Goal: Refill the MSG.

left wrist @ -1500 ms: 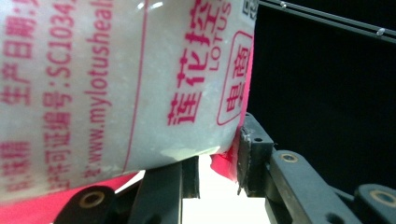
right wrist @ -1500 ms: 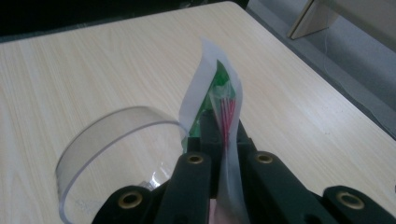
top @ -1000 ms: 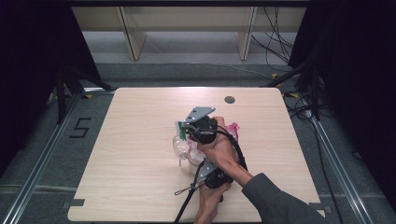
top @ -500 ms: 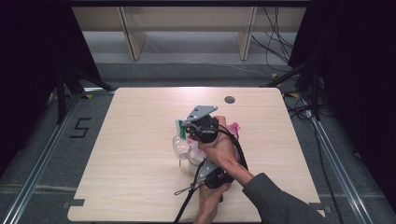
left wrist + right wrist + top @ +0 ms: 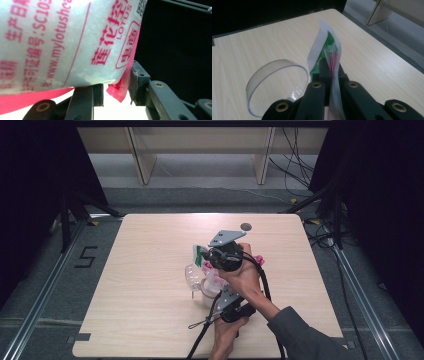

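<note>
A: While skimming the right gripper view, found the right gripper [image 5: 331, 68] clamped tight on a thin clear sachet [image 5: 329, 47], green and red inside, standing upright at centre frame. Agreed?

B: Agreed. Fully closed on it. Also noted a clear round cup [image 5: 275, 85] at lower left of that frame, just beside the jaws, resting on the table [image 5: 374, 62].

A: And the left gripper [image 5: 115, 86]?

B: Checked in the left gripper view. Jaws partly apart, just been opening. Saw the pink corner of the white pouch with pink print [image 5: 62, 42] hanging between them at bottom centre. Spotted a gap beside that corner, so no squeeze. Rest of pouch spread across upper left of the frame, lying over the left-hand jaw.

A: Placed in the high view?

B: Everything bunched just right of centre frame. Sachet and cup on the left of the cluster, pouch under the hands, pink showing at the right edge. Could not tell whether pouch touched cup.
</note>
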`<state>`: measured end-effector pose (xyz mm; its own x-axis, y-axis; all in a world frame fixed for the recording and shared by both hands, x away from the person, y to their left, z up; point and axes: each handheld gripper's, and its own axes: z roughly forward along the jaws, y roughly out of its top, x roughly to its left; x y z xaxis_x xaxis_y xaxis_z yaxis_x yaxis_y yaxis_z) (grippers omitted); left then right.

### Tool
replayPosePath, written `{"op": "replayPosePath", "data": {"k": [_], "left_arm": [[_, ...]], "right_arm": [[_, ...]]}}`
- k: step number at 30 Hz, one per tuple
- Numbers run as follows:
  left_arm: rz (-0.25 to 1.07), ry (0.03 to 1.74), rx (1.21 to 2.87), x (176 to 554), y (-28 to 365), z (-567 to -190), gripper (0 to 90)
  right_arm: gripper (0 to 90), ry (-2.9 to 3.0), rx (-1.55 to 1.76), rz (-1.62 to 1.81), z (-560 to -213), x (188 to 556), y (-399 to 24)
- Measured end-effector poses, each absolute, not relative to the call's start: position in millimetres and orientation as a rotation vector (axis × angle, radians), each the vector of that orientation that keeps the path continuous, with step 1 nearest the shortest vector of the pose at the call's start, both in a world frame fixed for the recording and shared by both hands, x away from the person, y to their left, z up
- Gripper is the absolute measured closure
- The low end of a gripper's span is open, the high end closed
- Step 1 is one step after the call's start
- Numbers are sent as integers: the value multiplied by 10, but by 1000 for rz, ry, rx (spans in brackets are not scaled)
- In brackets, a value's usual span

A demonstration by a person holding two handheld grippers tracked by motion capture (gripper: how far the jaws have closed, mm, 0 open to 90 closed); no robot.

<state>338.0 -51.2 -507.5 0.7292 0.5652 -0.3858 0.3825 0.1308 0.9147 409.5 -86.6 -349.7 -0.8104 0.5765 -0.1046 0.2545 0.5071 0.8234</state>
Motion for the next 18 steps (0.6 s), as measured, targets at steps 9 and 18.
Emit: {"op": "replayPosePath", "data": {"k": [9,18], "left_arm": [[135,823,1490,3386,-499,-5084,645],[119,863,1457,3373,-490,-5076,588]], "right_arm": [[900,2353,724,1337,-3418,4096,-1073],[900,2313,771,1433,-3369,4036,-1231]]}}
